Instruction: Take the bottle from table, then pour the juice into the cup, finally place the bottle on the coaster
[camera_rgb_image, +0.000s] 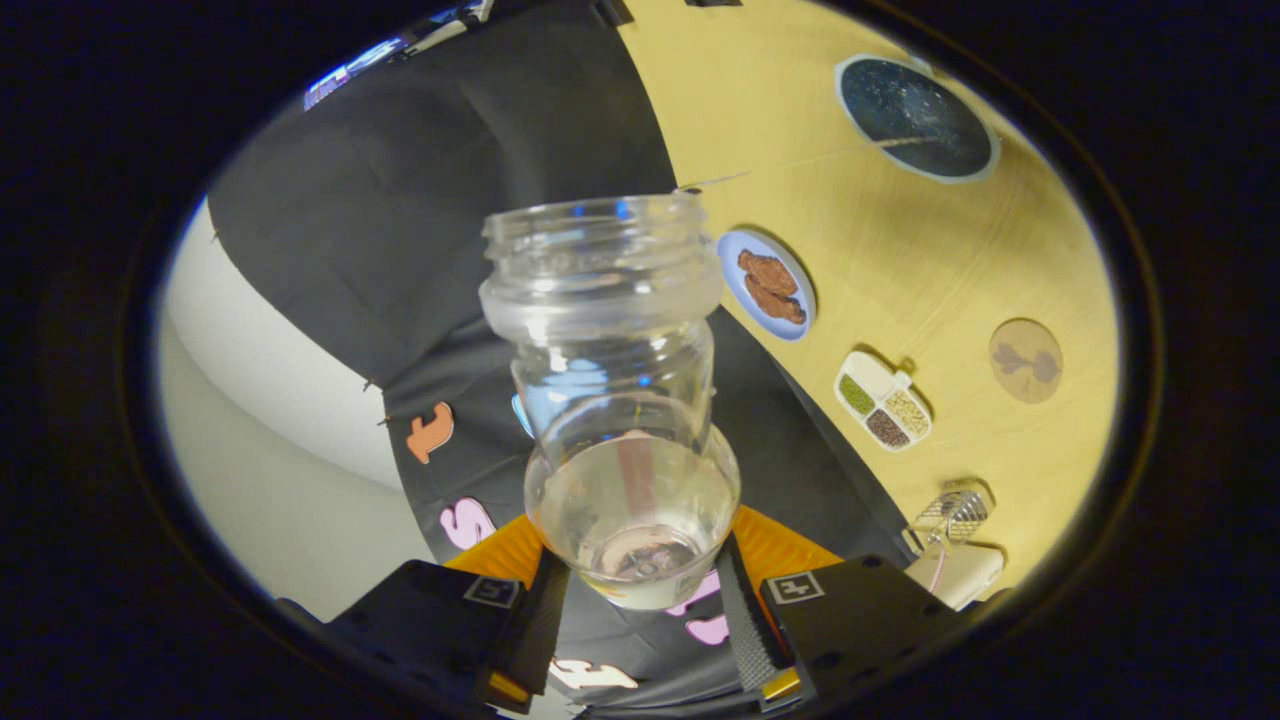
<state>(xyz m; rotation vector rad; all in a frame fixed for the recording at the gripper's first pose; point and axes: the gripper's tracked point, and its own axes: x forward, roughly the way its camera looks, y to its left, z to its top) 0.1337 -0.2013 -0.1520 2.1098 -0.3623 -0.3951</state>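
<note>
A clear, uncapped bottle (610, 400) sits between my fingers, and my gripper (640, 600) is shut on its lower body. A little pale juice lies in the bottle's base near the fingers, and its open mouth points away from me. The view is rolled, so the yellow table (930, 250) stands off to the bottle's right. Far across the table is a round, pale-rimmed vessel with a dark inside (915, 118), which looks like the cup. A round brown coaster (1025, 360) with a leaf pattern lies nearer, well apart from the bottle.
A blue plate (767, 285) with brown food lies just beyond the bottle's neck. A white divided dish (884, 400) of grains, a small wire basket (955, 512) and a pale object (955, 572) sit along the table's near edge.
</note>
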